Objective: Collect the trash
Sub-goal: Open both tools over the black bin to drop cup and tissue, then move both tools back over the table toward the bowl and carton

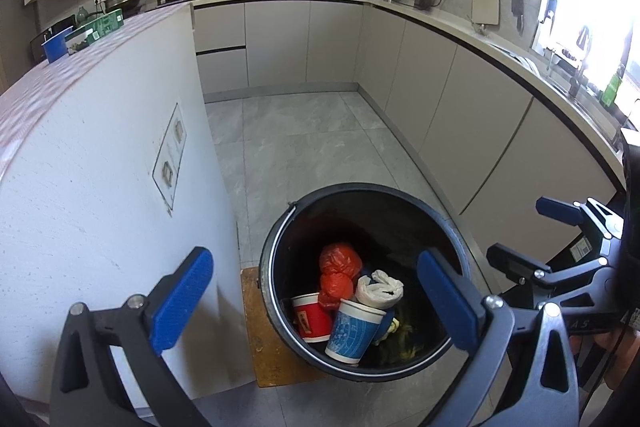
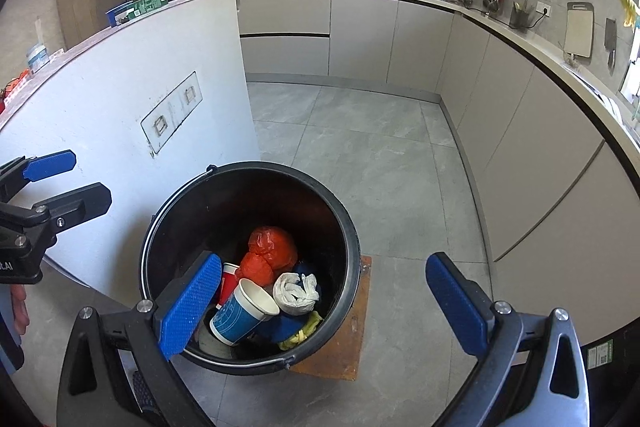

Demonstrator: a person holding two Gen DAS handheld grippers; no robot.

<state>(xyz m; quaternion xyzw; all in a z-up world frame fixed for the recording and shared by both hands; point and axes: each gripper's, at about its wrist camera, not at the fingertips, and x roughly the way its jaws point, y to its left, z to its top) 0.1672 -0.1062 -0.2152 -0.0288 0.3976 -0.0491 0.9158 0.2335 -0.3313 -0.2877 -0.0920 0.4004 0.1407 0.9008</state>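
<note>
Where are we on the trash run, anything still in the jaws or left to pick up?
Done: the black bucket holds a blue paper cup, a red cup, red bags and a white bag. In hand: nothing; the left gripper and right gripper both hang over it, jaws wide and empty. Left: a blue cup and green box on the partition top, possibly trash.

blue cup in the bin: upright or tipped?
Tipped. The blue cup leans in the bin, its open mouth angled sideways, resting against the red cup.
</note>
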